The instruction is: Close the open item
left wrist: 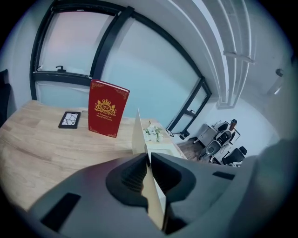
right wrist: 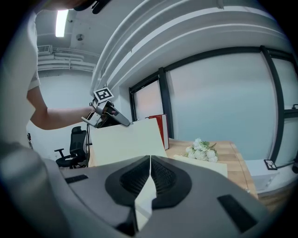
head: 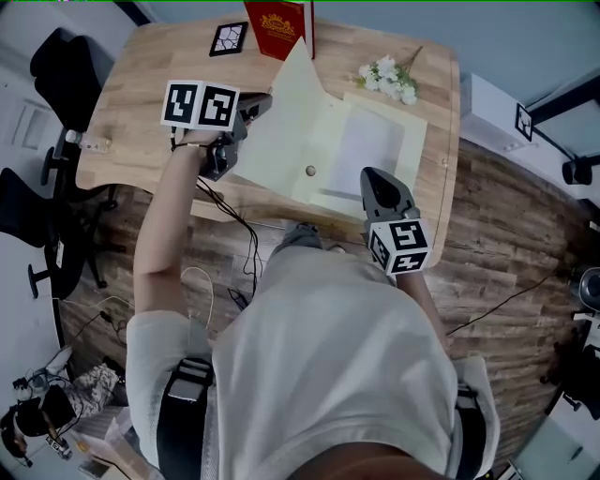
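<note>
An open cream folder (head: pixel 375 141) lies on the wooden table (head: pixel 141 103). Its cover (head: pixel 291 112) stands raised and tilted over the left half. My left gripper (head: pixel 246 111) is shut on the cover's left edge; in the left gripper view the thin sheet (left wrist: pixel 156 200) runs edge-on between the pads at my left gripper (left wrist: pixel 148 155). My right gripper (head: pixel 380 183) sits at the folder's near edge. Its jaws meet at my right gripper (right wrist: pixel 150 160), with a strip of cream sheet (right wrist: pixel 142 200) showing between them. The raised cover (right wrist: pixel 125 142) fills the middle of the right gripper view.
A red book (head: pixel 281 26) stands upright at the table's far edge, with a small black tile (head: pixel 228 38) to its left. White flowers (head: pixel 389 80) lie beyond the folder's right corner. Office chairs (head: pixel 61 66) stand left of the table. Cables trail on the floor below.
</note>
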### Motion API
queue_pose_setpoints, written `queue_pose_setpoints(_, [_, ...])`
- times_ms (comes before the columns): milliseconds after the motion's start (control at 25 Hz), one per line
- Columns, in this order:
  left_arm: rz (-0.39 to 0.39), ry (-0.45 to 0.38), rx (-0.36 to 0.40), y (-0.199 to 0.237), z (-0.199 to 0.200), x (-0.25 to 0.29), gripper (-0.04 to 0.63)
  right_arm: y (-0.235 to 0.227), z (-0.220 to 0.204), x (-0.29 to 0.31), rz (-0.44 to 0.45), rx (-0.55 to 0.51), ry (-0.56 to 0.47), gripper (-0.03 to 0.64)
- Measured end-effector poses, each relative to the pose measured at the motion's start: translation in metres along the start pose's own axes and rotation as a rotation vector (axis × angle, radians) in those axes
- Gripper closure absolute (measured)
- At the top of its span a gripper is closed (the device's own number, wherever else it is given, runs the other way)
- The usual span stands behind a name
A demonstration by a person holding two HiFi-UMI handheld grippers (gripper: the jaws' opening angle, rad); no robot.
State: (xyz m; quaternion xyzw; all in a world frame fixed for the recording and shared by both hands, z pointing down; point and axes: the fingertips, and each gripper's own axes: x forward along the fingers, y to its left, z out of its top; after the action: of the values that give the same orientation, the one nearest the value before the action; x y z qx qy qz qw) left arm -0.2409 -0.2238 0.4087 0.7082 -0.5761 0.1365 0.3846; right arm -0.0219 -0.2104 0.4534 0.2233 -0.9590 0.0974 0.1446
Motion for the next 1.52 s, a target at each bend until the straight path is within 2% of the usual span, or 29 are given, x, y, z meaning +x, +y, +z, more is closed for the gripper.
queue_pose_setpoints(240, [-0.028,-0.005,0.032,-0.03,0.006,0.007,0.552,-0.006,-0.002,-0.011,-0.023,0.009,-0.009,0.597])
queue_pose_setpoints(480, [-0.099,-0.017,0.023,-0.061,0.01,0.017,0.552,-0.011,-0.005,-0.02,-0.046,0.015,-0.013,0.597])
queue_pose_setpoints(800, [-0.142,-0.011,0.052,-0.092,0.011,0.032,0.548,-0.023,-0.009,-0.034,-0.084,0.025,-0.02,0.597])
queue_pose_setpoints(1520, [-0.333,0.017,0.03,-0.154,0.004,0.075,0.517,-0.046,-0.018,-0.059,-0.169,0.047,-0.018,0.597])
